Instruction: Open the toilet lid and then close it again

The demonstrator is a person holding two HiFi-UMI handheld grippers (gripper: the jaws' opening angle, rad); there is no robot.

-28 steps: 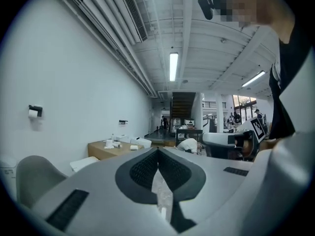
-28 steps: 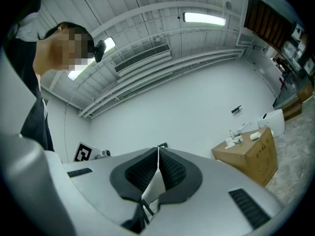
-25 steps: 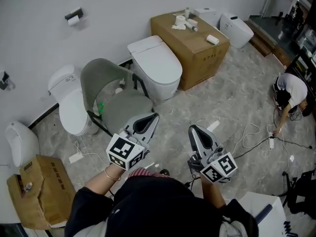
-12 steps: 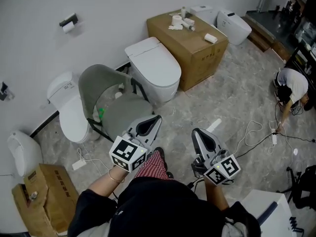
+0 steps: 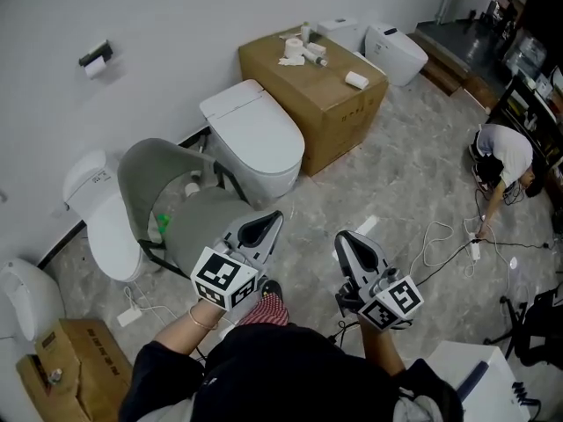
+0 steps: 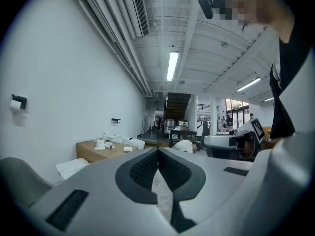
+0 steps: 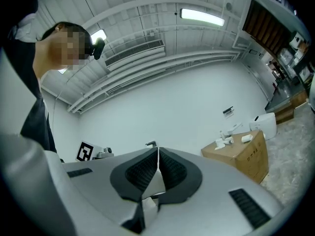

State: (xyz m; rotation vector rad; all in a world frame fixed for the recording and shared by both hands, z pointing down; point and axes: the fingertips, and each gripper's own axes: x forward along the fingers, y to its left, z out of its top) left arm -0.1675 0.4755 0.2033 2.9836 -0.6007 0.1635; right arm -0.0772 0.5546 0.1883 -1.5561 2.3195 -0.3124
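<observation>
A white toilet [image 5: 255, 139] with its lid down stands against the wall, between a grey chair [image 5: 180, 205] and a cardboard box [image 5: 312, 73]. In the left gripper view the toilet's lid [image 6: 74, 167] shows low at the left. My left gripper [image 5: 267, 222] is held in the air in front of the chair, well short of the toilet, jaws shut on nothing. The left gripper [image 6: 158, 151] points down the room. My right gripper [image 5: 345, 238] hovers over the floor beside it, also shut and empty. The right gripper [image 7: 157, 151] faces the white wall.
A second toilet [image 5: 101, 218] stands left of the chair, and a third [image 5: 396, 51] beyond the box. Toilet rolls lie on the box [image 7: 241, 154]. A person [image 5: 501, 161] crouches at the right by cables [image 5: 453, 244] on the marble floor. A smaller box [image 5: 53, 372] sits at lower left.
In the head view the toilet, chair and box have slid left and a little down. Both grippers stay shut in the same place before my body.
</observation>
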